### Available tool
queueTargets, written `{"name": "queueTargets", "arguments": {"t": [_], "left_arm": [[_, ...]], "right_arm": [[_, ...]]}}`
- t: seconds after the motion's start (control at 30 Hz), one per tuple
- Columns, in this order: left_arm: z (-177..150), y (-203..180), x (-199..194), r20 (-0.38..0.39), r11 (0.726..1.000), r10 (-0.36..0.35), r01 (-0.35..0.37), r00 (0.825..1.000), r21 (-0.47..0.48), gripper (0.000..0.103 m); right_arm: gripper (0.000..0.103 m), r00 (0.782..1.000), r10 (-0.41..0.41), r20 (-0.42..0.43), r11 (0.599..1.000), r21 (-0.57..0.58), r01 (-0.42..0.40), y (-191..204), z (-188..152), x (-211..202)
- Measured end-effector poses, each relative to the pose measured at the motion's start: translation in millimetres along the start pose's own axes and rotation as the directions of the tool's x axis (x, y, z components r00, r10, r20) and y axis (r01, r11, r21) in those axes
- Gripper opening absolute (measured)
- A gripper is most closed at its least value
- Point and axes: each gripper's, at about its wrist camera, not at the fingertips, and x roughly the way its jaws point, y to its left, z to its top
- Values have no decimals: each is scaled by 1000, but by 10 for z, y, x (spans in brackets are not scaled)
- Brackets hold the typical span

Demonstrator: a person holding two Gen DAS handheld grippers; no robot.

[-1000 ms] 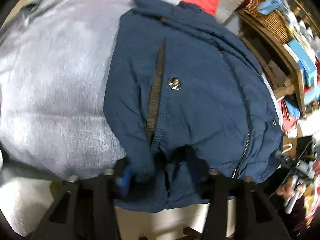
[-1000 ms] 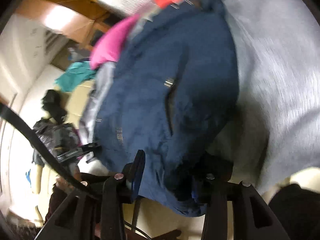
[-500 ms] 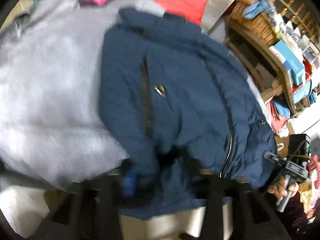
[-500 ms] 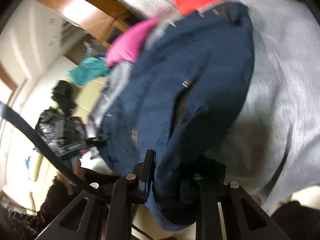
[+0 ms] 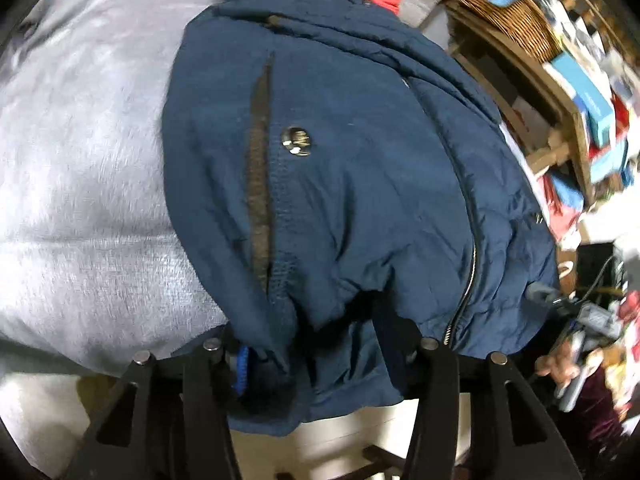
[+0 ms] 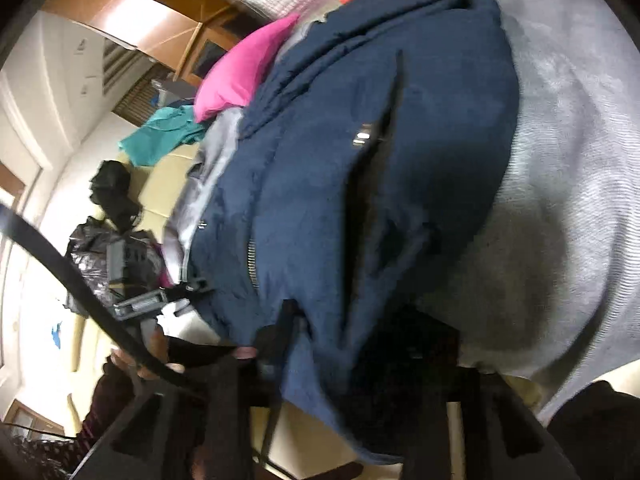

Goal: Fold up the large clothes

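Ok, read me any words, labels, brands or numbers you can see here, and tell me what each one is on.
No text can be read in either view.
Metal snap button on the navy jacket: it may bear an embossed mark, too small to read.
Blue boxes on the wooden shelf: any printing is blurred.
Small metal tag by the jacket's pocket: blurred, unreadable.

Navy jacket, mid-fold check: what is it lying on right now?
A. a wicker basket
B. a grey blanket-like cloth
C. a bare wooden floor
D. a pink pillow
B: in both wrist views the navy jacket is spread over a grey cloth, with the pink pillow beyond its far end and the wicker basket off on the shelf.
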Motion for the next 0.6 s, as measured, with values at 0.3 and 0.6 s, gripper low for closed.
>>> {"name": "queueTargets", "arguments": {"t": [0.3,0.6], "left_arm": [[-19,-109,-115,73,999,-6,2,997,53,16],[-222,-193,-602,198,988,-151,139,968,70,14]], "right_arm": [[17,996,-68,58,984,-164,77,310,-57,-95],[14,984,29,177,975,-222,11,602,-219,-661]]}}
